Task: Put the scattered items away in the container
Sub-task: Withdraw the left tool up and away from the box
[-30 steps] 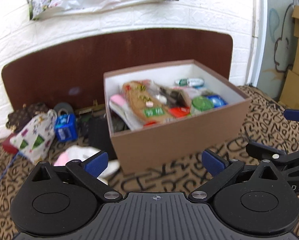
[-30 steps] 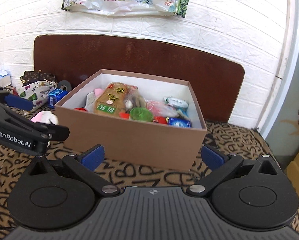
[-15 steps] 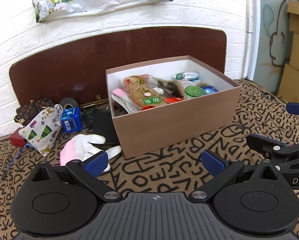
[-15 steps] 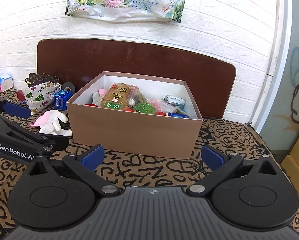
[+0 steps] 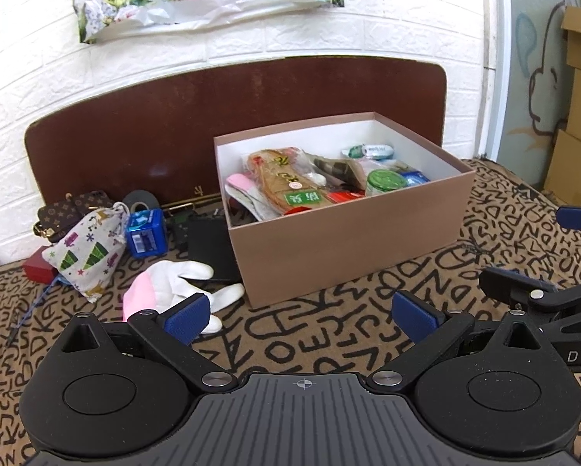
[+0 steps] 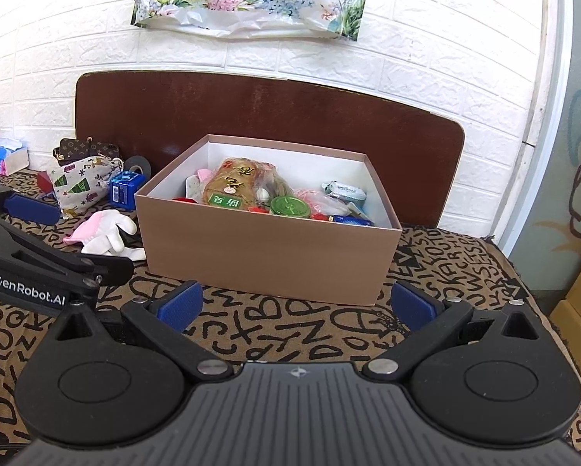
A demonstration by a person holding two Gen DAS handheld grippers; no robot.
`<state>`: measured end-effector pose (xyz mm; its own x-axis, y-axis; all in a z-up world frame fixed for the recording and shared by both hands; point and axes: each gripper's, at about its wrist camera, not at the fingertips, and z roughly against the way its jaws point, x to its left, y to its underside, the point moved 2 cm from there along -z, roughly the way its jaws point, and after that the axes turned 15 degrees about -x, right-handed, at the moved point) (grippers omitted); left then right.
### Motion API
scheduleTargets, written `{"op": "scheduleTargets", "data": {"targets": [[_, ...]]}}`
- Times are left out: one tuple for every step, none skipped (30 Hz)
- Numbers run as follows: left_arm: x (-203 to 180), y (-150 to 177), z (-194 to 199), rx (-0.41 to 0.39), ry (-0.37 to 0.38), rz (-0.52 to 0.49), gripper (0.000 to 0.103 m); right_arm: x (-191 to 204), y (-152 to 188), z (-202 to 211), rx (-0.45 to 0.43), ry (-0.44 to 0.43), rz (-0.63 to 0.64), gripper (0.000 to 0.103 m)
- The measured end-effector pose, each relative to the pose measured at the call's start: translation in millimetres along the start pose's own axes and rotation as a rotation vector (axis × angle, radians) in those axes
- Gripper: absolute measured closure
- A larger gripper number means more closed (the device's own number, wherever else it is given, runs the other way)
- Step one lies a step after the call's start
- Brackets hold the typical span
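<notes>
Both grippers hover above the letter-print cloth [image 5: 309, 334] with fingers spread wide and nothing between them — the left gripper [image 5: 304, 316] and the right gripper [image 6: 296, 306] alike. The brown box [image 5: 348, 233] (already holding packets and a green-lidded jar [image 5: 381, 182]) stands ahead; a white-and-pink glove [image 5: 170, 283], printed pouch [image 5: 88, 250] and blue box [image 5: 146, 233] lie beside it.

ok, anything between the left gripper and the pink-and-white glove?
Nothing: in the left wrist view the left gripper is open, its left fingertip overlapping the pink-and-white glove; only patterned cloth nearby.
</notes>
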<state>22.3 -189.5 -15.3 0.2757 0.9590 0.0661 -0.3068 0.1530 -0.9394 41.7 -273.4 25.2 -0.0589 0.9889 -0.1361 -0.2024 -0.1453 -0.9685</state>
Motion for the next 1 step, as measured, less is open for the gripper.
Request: {"op": "scheduleTargets", "data": {"targets": [[0.7,-0.3,-0.5,0.0,0.0,-0.001,0.0,0.3,-0.2,-0.9,0.001,-0.001,0.001,0.001]]}}
